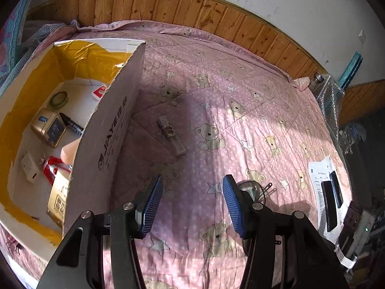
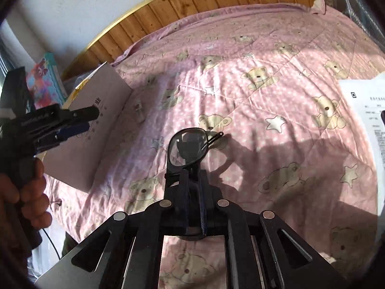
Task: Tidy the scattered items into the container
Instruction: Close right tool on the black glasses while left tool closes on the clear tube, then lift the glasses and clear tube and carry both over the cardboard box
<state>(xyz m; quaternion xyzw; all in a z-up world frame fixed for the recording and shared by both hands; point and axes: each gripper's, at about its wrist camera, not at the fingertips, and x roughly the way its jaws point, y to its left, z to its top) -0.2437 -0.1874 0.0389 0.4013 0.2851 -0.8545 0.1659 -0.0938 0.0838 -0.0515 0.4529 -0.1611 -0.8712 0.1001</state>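
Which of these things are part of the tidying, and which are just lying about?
Part of the job:
- white cardboard box with yellow lining, already holding several items
- black-framed glasses, clamped in the right gripper
- small patterned tube lying on the quilt
- left gripper, open

Just lying about:
- pink bear-print quilt
- printed white paper sheet
- wooden headboard

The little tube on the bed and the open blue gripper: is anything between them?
No. In the left wrist view, only bare pink bear quilt lies between the tube and the left gripper.
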